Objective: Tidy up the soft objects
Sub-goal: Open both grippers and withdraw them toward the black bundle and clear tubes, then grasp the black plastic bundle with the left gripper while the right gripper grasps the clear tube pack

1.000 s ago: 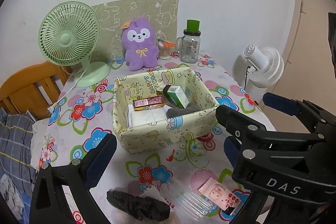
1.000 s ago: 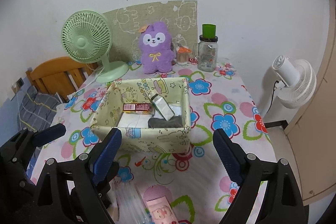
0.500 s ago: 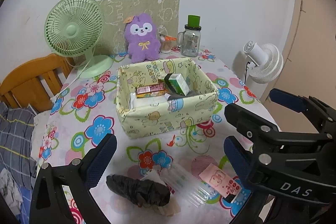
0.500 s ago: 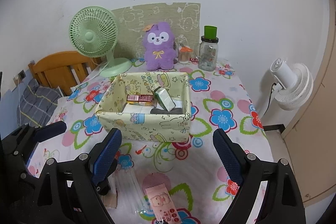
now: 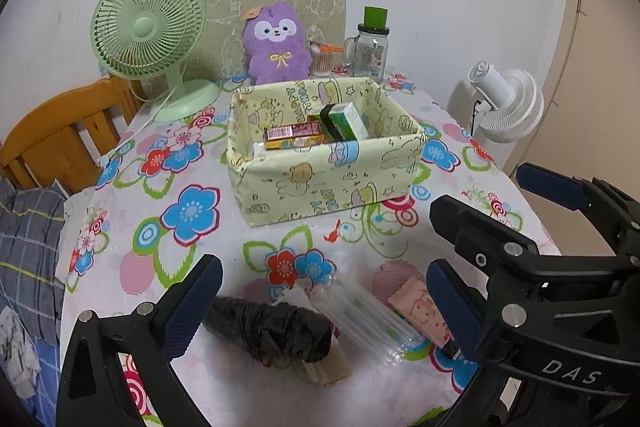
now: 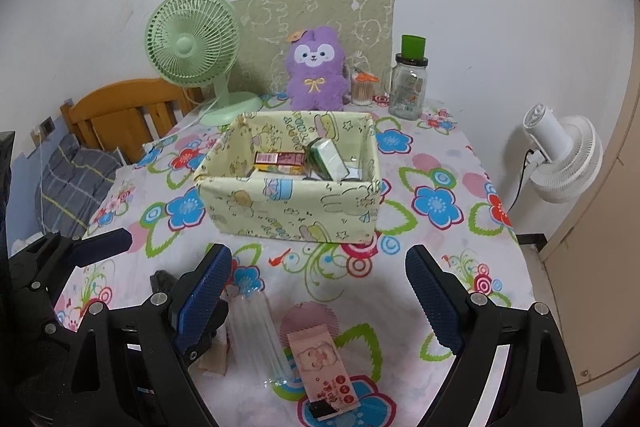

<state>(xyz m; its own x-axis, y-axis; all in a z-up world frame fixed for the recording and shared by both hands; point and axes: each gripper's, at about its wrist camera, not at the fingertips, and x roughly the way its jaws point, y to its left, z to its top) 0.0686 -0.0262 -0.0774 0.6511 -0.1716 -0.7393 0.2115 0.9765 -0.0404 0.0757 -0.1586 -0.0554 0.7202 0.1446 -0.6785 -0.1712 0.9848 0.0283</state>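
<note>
Approach step: both claws hang over the loose items at the near table edge, each with jaws wide apart and nothing between the pads. The left claw frames the black roll, which lies on the cloth between its fingers, nearer the left finger and apparently not touching either pad. The right claw frames the pink packet and the clear sleeve just beside it; the sleeve lies close to the left finger, the packet nearer the middle. Recommended procedure: take one item per claw, lower until the pads straddle it across its short side, then close gently, since soft wrapping probably deforms and may slip. Keep the two claws apart, as they stand close side by side. The likely destination is the box, beyond the items at mid-table, already holding cartons.
</note>
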